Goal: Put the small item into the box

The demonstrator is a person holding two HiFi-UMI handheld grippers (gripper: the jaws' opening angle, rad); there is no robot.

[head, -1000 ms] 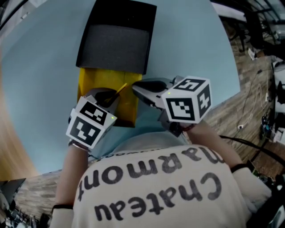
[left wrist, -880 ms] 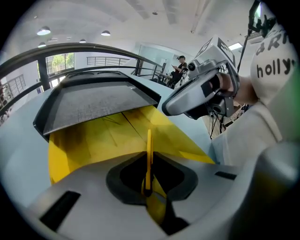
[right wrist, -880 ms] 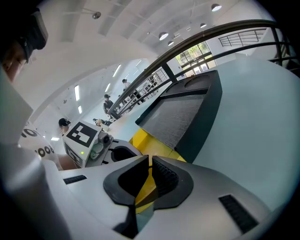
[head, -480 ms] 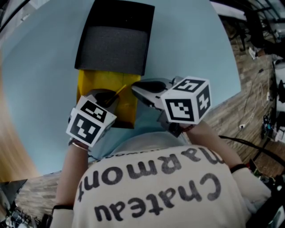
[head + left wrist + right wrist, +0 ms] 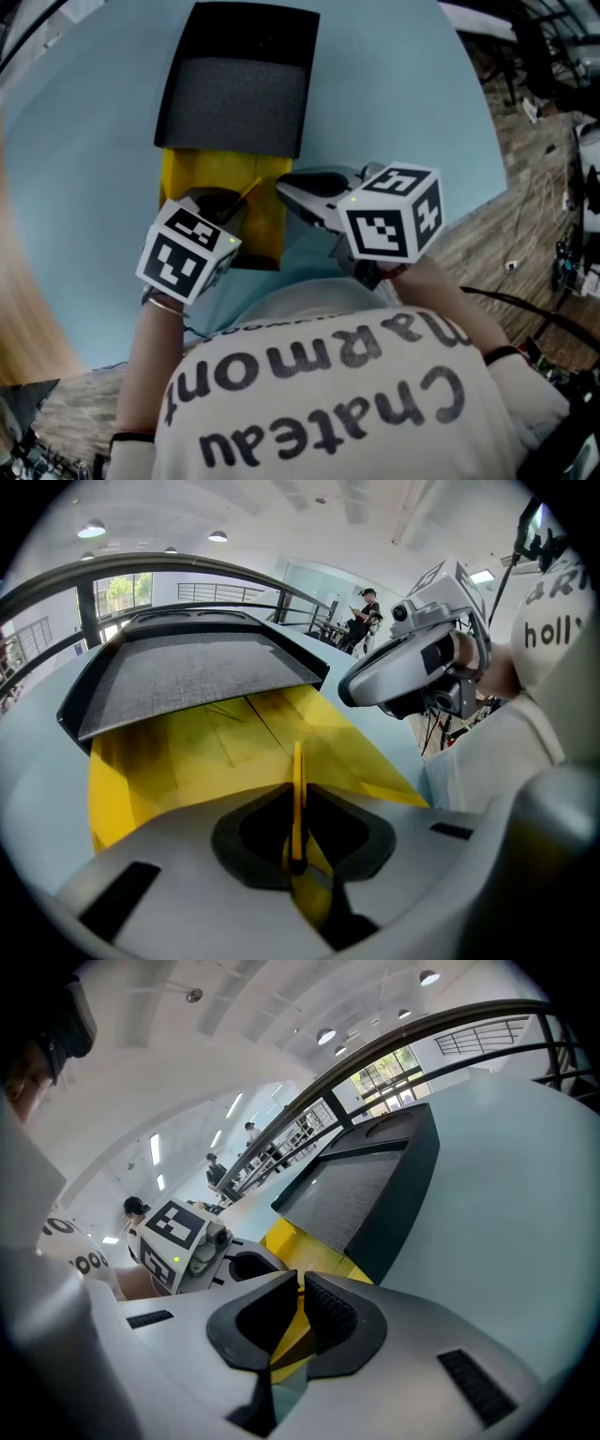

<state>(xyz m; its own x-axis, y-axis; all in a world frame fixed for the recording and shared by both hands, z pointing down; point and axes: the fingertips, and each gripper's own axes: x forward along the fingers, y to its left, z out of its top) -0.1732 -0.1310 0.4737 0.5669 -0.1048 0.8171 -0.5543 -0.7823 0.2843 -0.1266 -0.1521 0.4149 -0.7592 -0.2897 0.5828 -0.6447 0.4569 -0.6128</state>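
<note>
Here, our left gripper [image 5: 296, 808] pinches the yellow box's [image 5: 267, 225] thin upright flap [image 5: 298, 761] on the blue table [image 5: 394, 94]; our right gripper's [image 5: 299, 1282] jaws meet nearby.

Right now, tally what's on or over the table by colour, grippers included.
Black: 1, black case with grey lining
Yellow: 1, yellow box
Grey: 2, left gripper and right gripper
Total: 4
</note>
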